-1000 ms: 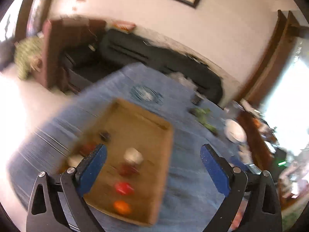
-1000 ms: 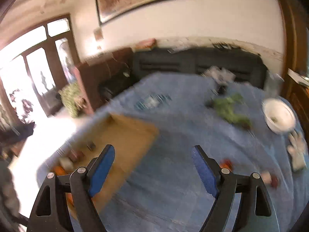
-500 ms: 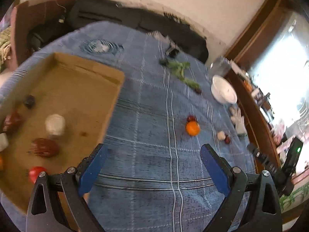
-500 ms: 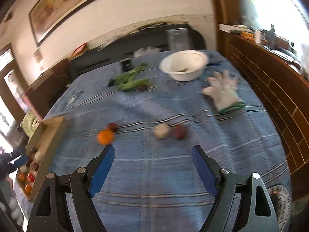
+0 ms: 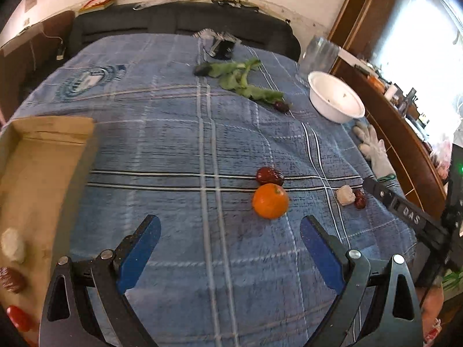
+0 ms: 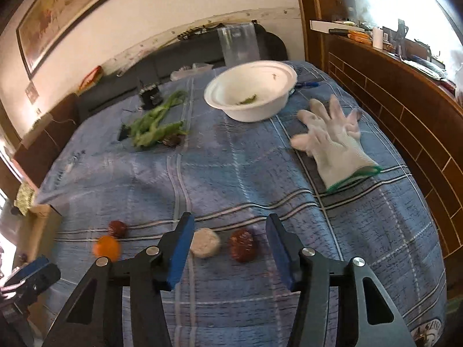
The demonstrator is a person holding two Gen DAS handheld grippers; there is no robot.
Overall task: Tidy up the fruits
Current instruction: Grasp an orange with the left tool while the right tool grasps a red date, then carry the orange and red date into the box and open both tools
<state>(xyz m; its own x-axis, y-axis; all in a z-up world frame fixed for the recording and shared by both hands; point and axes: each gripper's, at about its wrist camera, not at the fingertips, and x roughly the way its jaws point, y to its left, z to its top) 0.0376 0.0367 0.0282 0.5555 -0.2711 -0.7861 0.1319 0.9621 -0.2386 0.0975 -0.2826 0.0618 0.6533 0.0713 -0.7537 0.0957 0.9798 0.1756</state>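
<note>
Blue plaid tablecloth carrying loose fruit. Right gripper gaping around white lump and dark red date, risking pinching both; left gripper hanging agape, empty, near orange. Cardboard tray waiting leftward.

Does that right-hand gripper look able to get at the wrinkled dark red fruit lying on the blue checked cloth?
Probably yes. The right gripper is open, and the wrinkled dark red fruit lies between its blue pads with bare cloth around it. The pale white lump sits close beside it and might get caught too.
</note>
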